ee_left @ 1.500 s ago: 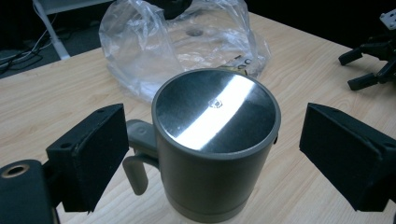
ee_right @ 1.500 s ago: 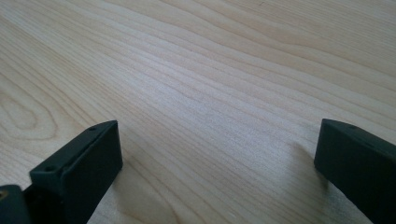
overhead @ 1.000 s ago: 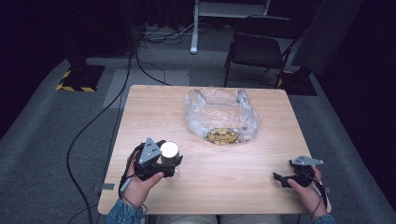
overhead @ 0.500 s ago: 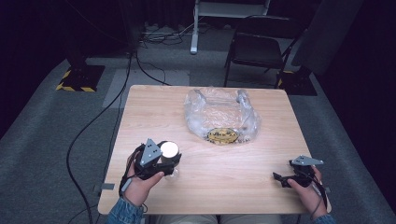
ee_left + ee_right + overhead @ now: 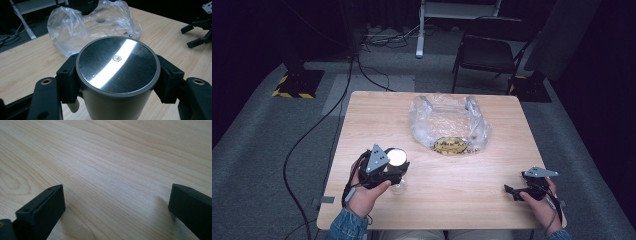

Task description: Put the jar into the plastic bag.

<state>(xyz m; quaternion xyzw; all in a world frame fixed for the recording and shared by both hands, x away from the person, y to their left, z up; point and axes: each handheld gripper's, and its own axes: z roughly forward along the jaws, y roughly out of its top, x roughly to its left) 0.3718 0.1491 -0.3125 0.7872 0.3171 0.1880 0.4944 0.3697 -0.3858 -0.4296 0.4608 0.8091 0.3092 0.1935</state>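
Observation:
A grey cylindrical container with a shiny steel lid (image 5: 396,158) stands upright on the wooden table (image 5: 462,185), near its front left. My left gripper (image 5: 393,169) is shut on it. In the left gripper view both black pads (image 5: 68,80) press on the container's (image 5: 117,62) sides just under the lid. My right gripper (image 5: 513,191) rests at the table's front right, far from the container. Its jaws stand wide open over bare wood in the right gripper view (image 5: 116,202), with nothing between them.
A crumpled clear plastic bag (image 5: 449,122) lies at the table's middle back, with a yellow-and-black item (image 5: 451,145) inside it. The bag (image 5: 82,27) lies just beyond the container. A dark chair (image 5: 492,50) stands behind the table, and cables run along the floor at the left.
The left hand has shifted slightly around the container, which stands where it was. The right gripper has kept still.

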